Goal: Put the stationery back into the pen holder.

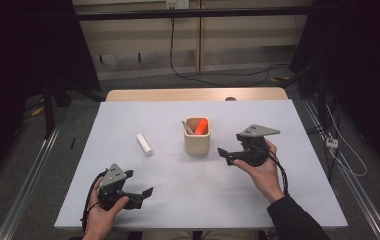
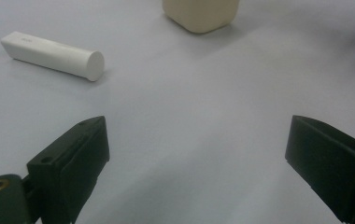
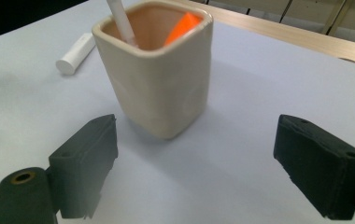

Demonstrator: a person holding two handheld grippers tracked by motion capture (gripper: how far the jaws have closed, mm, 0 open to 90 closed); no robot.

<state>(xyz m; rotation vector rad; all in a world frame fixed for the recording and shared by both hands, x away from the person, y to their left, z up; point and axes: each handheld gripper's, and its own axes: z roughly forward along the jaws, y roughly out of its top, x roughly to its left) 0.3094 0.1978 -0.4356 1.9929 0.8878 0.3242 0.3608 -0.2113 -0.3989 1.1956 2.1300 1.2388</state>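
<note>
White tube, cylindrical, lying flat on the pale table, left of the cup and apart from it. Long axis runs diagonally in the high view, far end toward the table's upper left, near end angled toward the cup side. In the left gripper view the tube sits ahead and to the left of the jaws, its round flat end cap nearer, its body trailing away to the left. Left gripper: jaws wide apart, holding nothing, low over the near-left part of the table; the tube lies forward of it and slightly to its right in the high view. Right gripper: jaws likewise spread wide, empty, just beside the cup on its right side, with the cup standing between the tube and these jaws. Cup: cream ceramic, square-mouthed, upright, containing an orange item and a thin white stick. Judgement: the left gripper has the open path to the tube; a grasp would call for the jaws to straddle the tube across its long axis.
</note>
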